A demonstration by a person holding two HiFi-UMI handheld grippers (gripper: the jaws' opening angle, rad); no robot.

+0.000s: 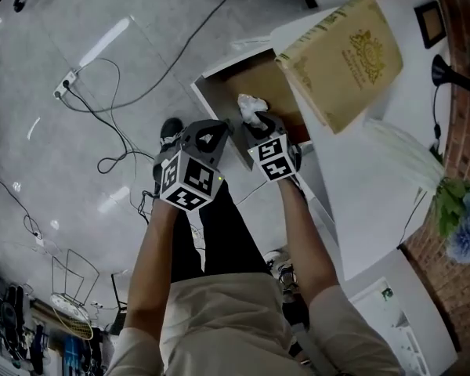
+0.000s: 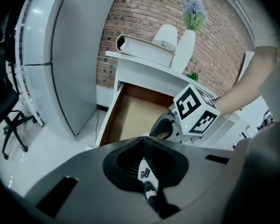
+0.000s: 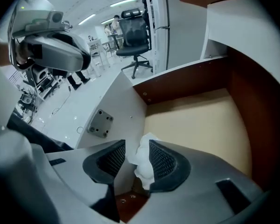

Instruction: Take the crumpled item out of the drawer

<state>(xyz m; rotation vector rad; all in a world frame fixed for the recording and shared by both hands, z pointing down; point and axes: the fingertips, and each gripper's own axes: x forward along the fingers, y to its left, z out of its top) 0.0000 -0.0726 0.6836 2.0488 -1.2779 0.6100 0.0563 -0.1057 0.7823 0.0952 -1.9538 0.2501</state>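
Note:
The crumpled item is a white paper wad (image 1: pixel 251 106) at the near corner of the open drawer (image 1: pixel 219 104), whose tan bottom (image 3: pixel 200 125) shows bare. In the right gripper view the wad (image 3: pixel 142 160) sits between the jaws of my right gripper (image 3: pixel 136 148). The jaws stand apart, with a gap on the left side, so this gripper is open. It points steeply down over the drawer (image 1: pixel 254 120). My left gripper (image 1: pixel 213 129) hovers just left of the drawer, outside it. Its tips (image 2: pixel 143 141) meet with nothing between them.
A big tan book (image 1: pixel 345 61) overhangs the white desk (image 1: pixel 376 194) above the drawer. A paper roll (image 2: pixel 140 43) and a white vase (image 2: pixel 186 45) stand on the desk. Cables (image 1: pixel 110 116) lie on the floor at left, beside a grey cabinet (image 2: pixel 70 55).

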